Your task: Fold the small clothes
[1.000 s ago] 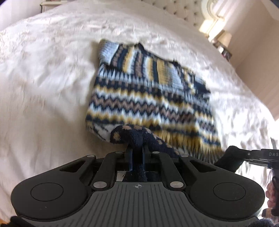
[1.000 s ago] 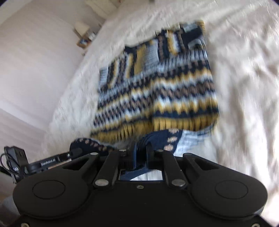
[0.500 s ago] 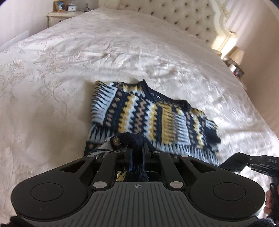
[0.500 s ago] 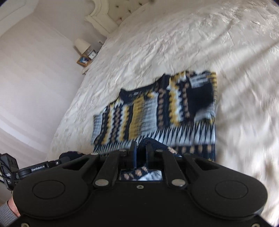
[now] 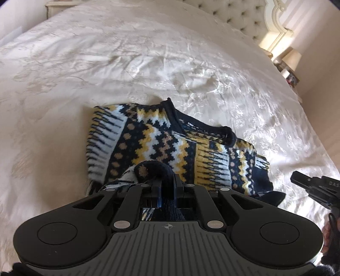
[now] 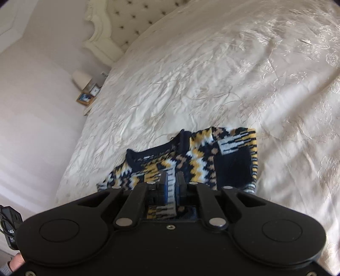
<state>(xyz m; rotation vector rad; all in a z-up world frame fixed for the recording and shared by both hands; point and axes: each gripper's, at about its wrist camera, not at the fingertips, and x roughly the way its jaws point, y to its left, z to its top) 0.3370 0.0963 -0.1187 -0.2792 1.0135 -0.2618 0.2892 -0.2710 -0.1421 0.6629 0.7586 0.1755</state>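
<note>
One sweater (image 5: 170, 144): knit, navy ground with yellow, white and tan zigzag and diamond bands, ribbed navy collar. We find a small label inside the neck, its white lettering too small to read. It lies near the middle of the bedspread (image 5: 148, 53), folded into a rough rectangle with the collar towards the headboard (image 5: 244, 19).

Two grippers, black plastic. Our left gripper (image 5: 167, 186) has its jaws nearly together, pinching a bunched navy fold of the sweater's near edge. Our right gripper (image 6: 172, 182) likewise has its jaws close, with patterned knit between them. The right gripper's side bears the letters "DAS", cut off at the frame edge.

One bedspread: cream, satiny, embroidered with floral scrolls, creased. One headboard: cream, button-tufted, carved frame. Lamps: two, one each side (image 5: 294, 58) (image 6: 81, 77), pale shades. One clock (image 6: 94, 90) and one framed picture (image 6: 85, 98) beside the left-side lamp.
</note>
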